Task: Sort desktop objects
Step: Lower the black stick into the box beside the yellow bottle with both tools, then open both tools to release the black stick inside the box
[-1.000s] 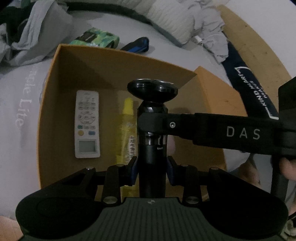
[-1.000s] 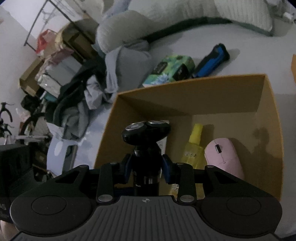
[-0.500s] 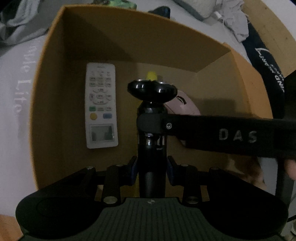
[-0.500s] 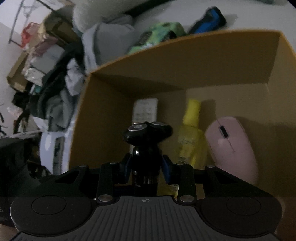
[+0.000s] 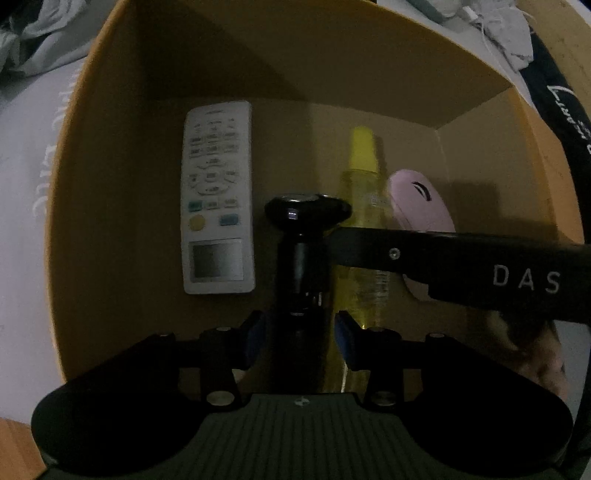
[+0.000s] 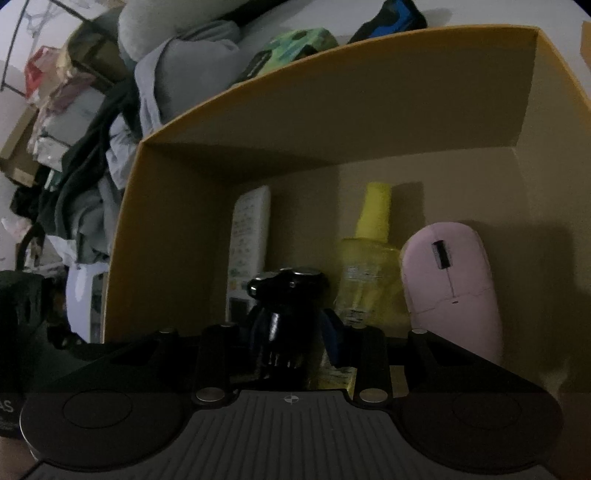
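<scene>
A black electric shaver (image 5: 301, 258) stands between both grippers, low inside an orange cardboard box (image 5: 92, 184). My left gripper (image 5: 300, 332) has small gaps between its blue pads and the shaver's handle. My right gripper (image 6: 293, 332) is shut on the shaver (image 6: 286, 314); its arm crosses the left wrist view from the right. On the box floor lie a white remote (image 5: 218, 195), a yellow spray bottle (image 5: 364, 236) and a pink mouse (image 5: 421, 206). They also show in the right wrist view: remote (image 6: 249, 236), bottle (image 6: 369, 273), mouse (image 6: 450, 269).
The box (image 6: 155, 206) sits on a pale bed cover. Behind its far wall lie a green packet (image 6: 291, 48) and a blue-black item (image 6: 391, 18). Piled clothes (image 6: 92, 155) lie to the left, and a dark strap (image 5: 554, 110) and wooden edge to the right.
Both grippers have lowered the shaver deeper into the box. The left gripper's pads have parted slightly from the handle. The box walls now fill both views.
</scene>
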`<state>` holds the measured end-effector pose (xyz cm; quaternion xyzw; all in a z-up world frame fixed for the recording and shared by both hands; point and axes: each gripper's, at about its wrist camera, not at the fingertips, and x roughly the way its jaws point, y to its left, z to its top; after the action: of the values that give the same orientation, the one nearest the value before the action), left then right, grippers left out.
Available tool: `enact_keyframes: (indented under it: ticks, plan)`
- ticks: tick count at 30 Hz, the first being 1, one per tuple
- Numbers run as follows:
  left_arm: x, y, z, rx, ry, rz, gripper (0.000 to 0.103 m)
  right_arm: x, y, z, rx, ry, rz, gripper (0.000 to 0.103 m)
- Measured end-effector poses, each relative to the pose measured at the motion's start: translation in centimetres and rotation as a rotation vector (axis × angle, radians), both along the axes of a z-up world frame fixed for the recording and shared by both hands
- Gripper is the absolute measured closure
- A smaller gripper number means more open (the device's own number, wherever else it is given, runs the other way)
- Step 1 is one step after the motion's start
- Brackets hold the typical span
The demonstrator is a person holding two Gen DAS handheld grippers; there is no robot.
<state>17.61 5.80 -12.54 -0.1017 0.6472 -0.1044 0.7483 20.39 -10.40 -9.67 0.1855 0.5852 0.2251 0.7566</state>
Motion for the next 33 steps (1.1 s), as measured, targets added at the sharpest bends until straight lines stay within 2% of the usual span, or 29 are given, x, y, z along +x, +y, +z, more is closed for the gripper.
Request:
enact_keyframes:
  ticks: [3,6,8,10,14,16,18,19,25,27,28,33]
  plan:
    - [-0.8,0.3,0.5,-0.001,-0.011,0.011,0.053,-0.3,-0.4,0.2,0.001,-0.003,-0.006,0.063]
    - [-1.7,0.5,1.4,-0.007,-0.036,0.016,0.036,-0.7,-0.9,0.4,0.001,-0.004,-0.014,0.063]
    - [-2.4,0.6,2.2,-0.015,-0.056,0.018,0.031,-1.0,-1.2,0.6,-0.005,-0.007,-0.018,0.062]
    - [-3.0,0.7,2.9,-0.017,-0.07,0.021,0.03,-1.3,-1.3,0.9,-0.014,-0.014,-0.018,0.051]
    - [-4.1,0.8,4.9,-0.014,-0.102,0.037,0.025,-1.8,-1.5,1.7,-0.033,-0.03,-0.019,0.041]
    - [-4.6,0.9,5.9,-0.007,-0.115,0.047,0.025,-2.1,-1.9,2.2,-0.024,-0.038,-0.031,0.028]
    - [-4.8,0.8,6.7,0.014,-0.137,0.051,0.018,-2.4,-2.2,2.8,-0.019,-0.049,-0.041,0.024]
    - [-4.9,0.7,7.2,0.027,-0.15,0.052,0.013,-2.6,-2.4,3.1,-0.02,-0.054,-0.043,0.018]
    - [-3.9,0.1,8.7,0.022,-0.202,0.061,0.009,-3.9,-3.5,5.5,-0.016,-0.099,-0.044,0.003]
    - [-3.9,-0.1,9.4,0.028,-0.223,0.06,0.007,-4.5,-3.9,6.5,-0.009,-0.124,-0.044,0.0]
    - [-4.2,-0.2,9.8,0.028,-0.236,0.06,0.001,-4.9,-4.0,7.0,-0.011,-0.138,-0.047,0.0]
    - [-5.5,-0.5,12.0,0.0,-0.296,0.068,0.0,-6.5,-4.9,9.4,-0.014,-0.202,-0.056,0.0]
